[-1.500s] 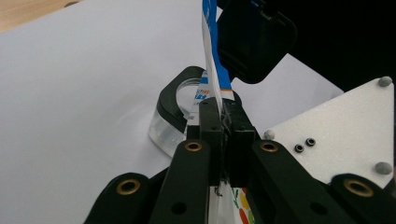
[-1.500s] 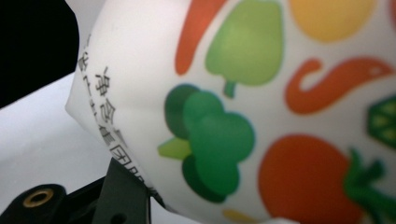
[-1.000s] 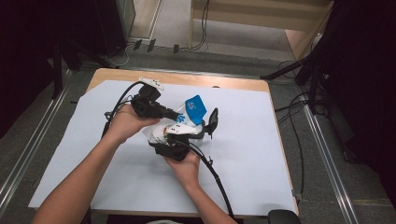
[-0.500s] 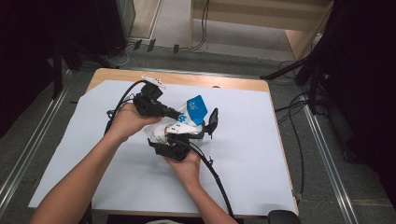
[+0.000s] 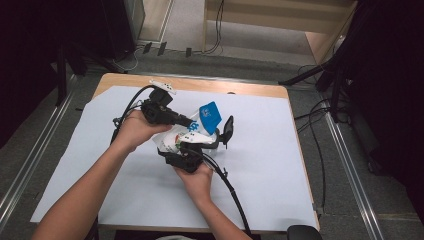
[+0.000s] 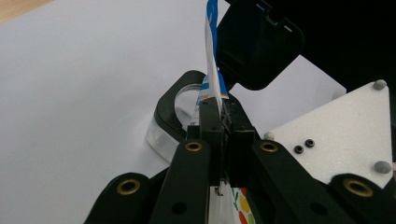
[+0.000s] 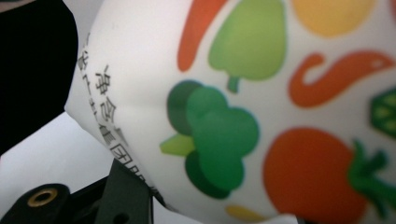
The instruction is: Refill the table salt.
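Observation:
A white bag printed with vegetables and with a blue top is held above the middle of the table between both grippers. My left gripper is shut on the bag's thin blue-and-white top edge, its tips pinched together. My right gripper comes from below and grips the bag's body. Its jaws have just been closing with the bag between them, and one finger lies against the bag. Under the bag sits a clear container with a black rim and an open black lid.
A white sheet covers the wooden table. The container's lid stands up just right of the grippers. Cables trail from both grippers toward the table's near and left edges. Dark floor and cables surround the table.

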`<state>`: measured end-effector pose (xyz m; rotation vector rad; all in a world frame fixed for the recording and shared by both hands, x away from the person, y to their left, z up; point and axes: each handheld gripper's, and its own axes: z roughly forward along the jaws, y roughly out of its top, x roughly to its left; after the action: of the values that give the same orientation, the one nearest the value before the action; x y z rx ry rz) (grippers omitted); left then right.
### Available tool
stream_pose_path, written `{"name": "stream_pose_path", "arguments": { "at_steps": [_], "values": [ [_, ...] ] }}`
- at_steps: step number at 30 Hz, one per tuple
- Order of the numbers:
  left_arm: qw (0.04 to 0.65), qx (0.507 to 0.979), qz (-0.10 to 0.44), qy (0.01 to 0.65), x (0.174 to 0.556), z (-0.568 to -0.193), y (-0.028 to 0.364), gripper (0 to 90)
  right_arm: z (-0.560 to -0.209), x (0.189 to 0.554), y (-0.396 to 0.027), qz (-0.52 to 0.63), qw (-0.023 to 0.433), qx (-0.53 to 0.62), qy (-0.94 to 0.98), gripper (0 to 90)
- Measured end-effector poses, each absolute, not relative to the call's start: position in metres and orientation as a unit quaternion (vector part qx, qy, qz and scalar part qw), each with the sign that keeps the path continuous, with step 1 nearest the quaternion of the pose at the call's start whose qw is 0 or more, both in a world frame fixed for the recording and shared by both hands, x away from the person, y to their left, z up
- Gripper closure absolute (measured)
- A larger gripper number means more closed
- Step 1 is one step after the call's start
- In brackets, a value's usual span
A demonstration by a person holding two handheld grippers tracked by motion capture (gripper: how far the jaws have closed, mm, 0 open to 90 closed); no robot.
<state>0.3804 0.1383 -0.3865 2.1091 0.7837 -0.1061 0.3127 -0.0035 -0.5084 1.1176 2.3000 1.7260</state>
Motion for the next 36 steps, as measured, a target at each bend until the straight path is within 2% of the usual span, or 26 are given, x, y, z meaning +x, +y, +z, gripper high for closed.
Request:
{"name": "stream_pose_path", "arguments": {
  "at_steps": [14,23,36],
  "values": [
    [0.422,0.85,-0.037,0.313,0.3795,-0.3855,0.1376,88.4,-0.5089,0.3111,0.002,0.577,0.006,0.378,0.724,56.0],
    [0.417,0.854,-0.031,0.31,0.3794,-0.383,0.135,89.0,-0.5077,0.3111,0.0029,0.573,0.012,0.37,0.732,52.3],
    [0.424,0.85,-0.035,0.311,0.3802,-0.3827,0.1348,86.9,-0.5058,0.3127,0.0004,0.58,0.004,0.382,0.72,55.8]
  ]
}}
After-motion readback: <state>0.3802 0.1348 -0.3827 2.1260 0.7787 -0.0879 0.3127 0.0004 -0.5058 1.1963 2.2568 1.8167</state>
